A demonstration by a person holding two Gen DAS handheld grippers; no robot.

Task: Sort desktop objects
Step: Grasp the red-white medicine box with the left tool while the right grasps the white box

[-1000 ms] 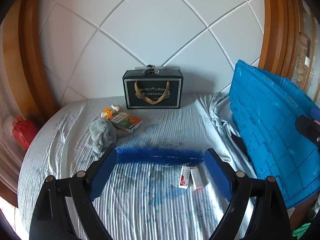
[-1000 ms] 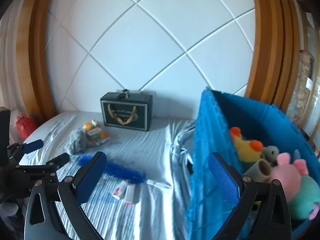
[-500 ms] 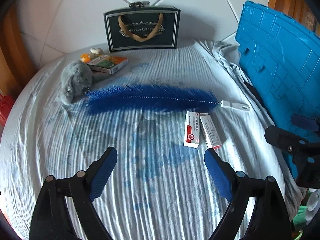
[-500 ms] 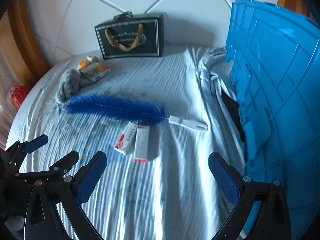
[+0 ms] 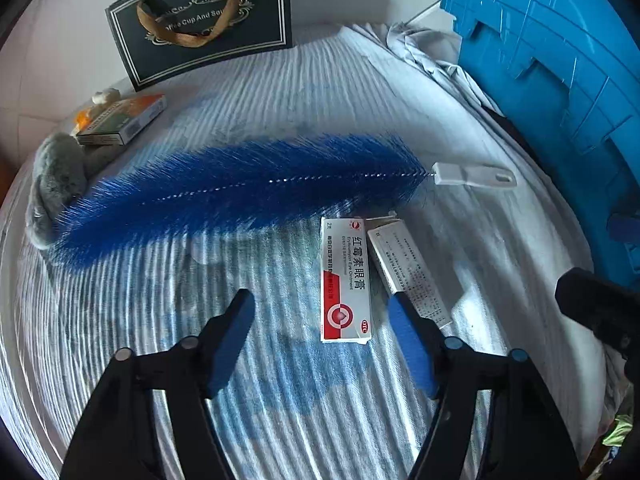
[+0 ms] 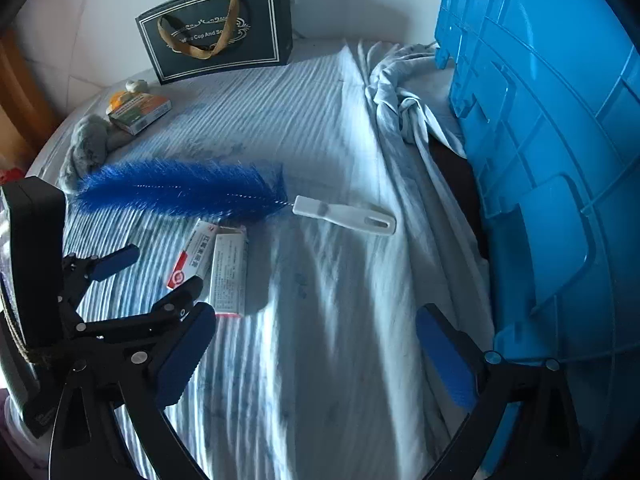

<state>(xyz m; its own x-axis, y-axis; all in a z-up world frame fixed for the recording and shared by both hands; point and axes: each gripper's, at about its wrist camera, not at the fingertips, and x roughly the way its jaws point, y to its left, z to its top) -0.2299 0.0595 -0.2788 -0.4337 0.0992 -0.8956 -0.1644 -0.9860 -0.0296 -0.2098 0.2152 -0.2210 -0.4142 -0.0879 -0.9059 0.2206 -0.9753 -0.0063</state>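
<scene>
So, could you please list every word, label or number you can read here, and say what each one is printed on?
"Coffee Cup And Sou…", partly hidden by the ribbon handle: dark gift box.
"红霉素眼膏", "Erythromycin Eye Ointment", "OTC": red and white ointment box.
Fine print on the white box beside it: too small to read.
Print on the orange and green box: too blurred to read.

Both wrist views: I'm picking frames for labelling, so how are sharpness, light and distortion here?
Left wrist view: sharp; print on the red-and-white ointment box is readable, patchy light on the striped sheet, fisheye bends the blue crate. Right wrist view: softer, sheet stripes smear near the middle, the blue bottle brush is still clear, and the same curved edges and dark corners.
</scene>
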